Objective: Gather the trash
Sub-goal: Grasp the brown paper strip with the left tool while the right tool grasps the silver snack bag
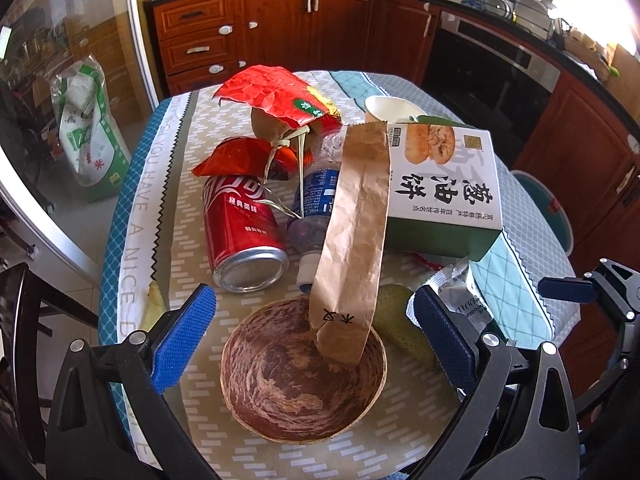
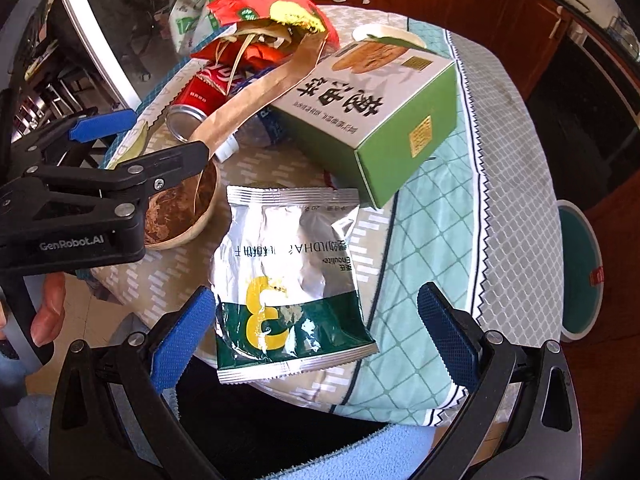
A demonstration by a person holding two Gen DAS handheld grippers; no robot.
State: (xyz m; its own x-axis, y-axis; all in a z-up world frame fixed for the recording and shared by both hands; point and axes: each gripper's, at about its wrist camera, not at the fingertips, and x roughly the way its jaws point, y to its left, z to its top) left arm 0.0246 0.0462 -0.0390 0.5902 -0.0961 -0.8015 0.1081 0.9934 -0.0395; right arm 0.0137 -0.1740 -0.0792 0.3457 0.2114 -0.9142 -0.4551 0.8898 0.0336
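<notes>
Trash lies piled on the round table. A brown marbled paper bowl (image 1: 303,372) sits just ahead of my open left gripper (image 1: 316,344), between its blue pads; a long brown paper bag (image 1: 356,236) leans out of it. Behind lie a red cola can (image 1: 240,228), a plastic bottle (image 1: 316,204), red wrappers (image 1: 272,94) and a green-and-white food box (image 1: 444,176). A silver-and-green foil packet (image 2: 286,280) lies at the table's near edge between the fingers of my open right gripper (image 2: 316,340). The left gripper (image 2: 132,144) also shows over the bowl (image 2: 184,216).
A white paper cup (image 1: 394,108) stands behind the box (image 2: 376,112). A green fruit (image 1: 400,316) lies right of the bowl. The patterned tablecloth (image 2: 500,184) drops off at the near edge. Wooden kitchen cabinets (image 1: 280,28) and an oven stand behind; a teal stool (image 2: 580,268) is at right.
</notes>
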